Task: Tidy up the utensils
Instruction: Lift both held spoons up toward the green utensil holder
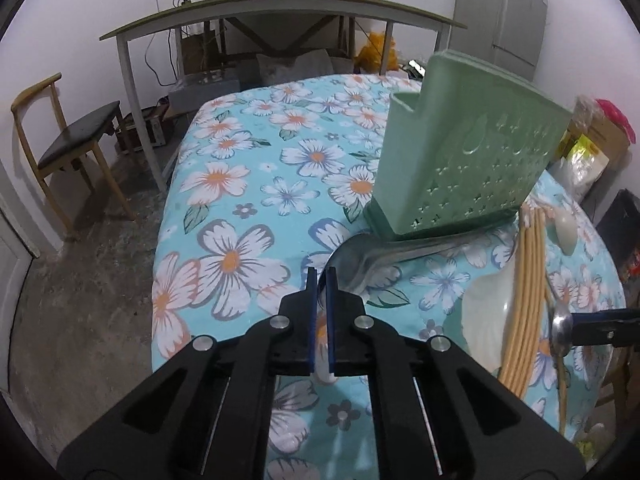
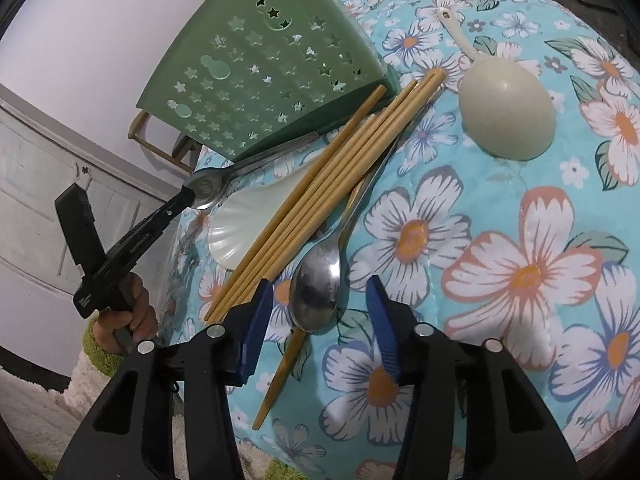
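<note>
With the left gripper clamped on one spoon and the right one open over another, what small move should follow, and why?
Probably close the right gripper on the metal spoon. Its open fingers already straddle the spoon's bowl, which lies on the floral cloth beside the chopsticks. The left gripper is already shut on the other spoon near the green holder.

Wooden chair [image 1: 68, 148] beside desk [image 1: 280, 12]; fridge [image 1: 500, 16] behind.

Two close wrist views — shared holder [image 1: 464, 148], chopsticks [image 2: 320, 196]

Two metal spoons [image 2: 316, 296], two rice paddles [image 2: 506, 114]
</note>
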